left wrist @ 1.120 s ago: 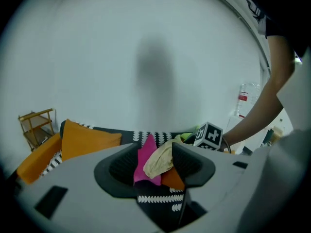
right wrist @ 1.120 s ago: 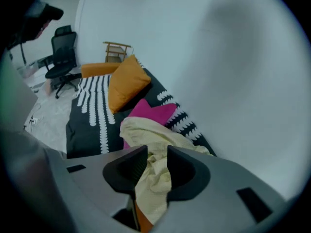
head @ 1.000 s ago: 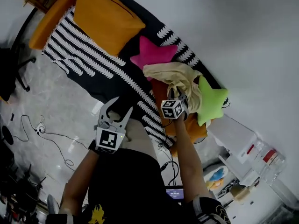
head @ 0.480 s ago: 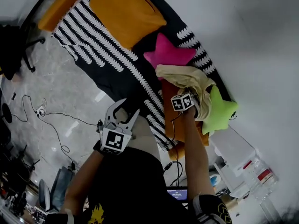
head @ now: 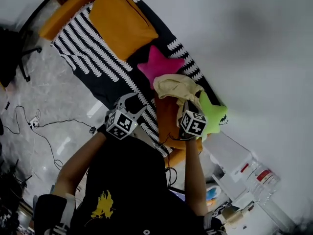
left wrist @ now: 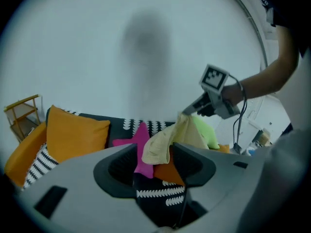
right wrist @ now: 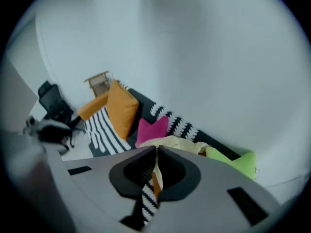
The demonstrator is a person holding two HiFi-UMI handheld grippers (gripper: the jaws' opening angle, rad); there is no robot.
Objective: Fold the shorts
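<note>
office chair point(head: 11, 58) cut off at left edge, containers point(head: 263, 177) blurred

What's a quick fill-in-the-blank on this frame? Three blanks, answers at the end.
Of the right gripper and the left gripper, the shorts are clamped by the ____ one.
The left gripper's jaws hold ____.
The star cushion beside the big orange cushion is ____.
Missing: right; nothing; pink.
</note>
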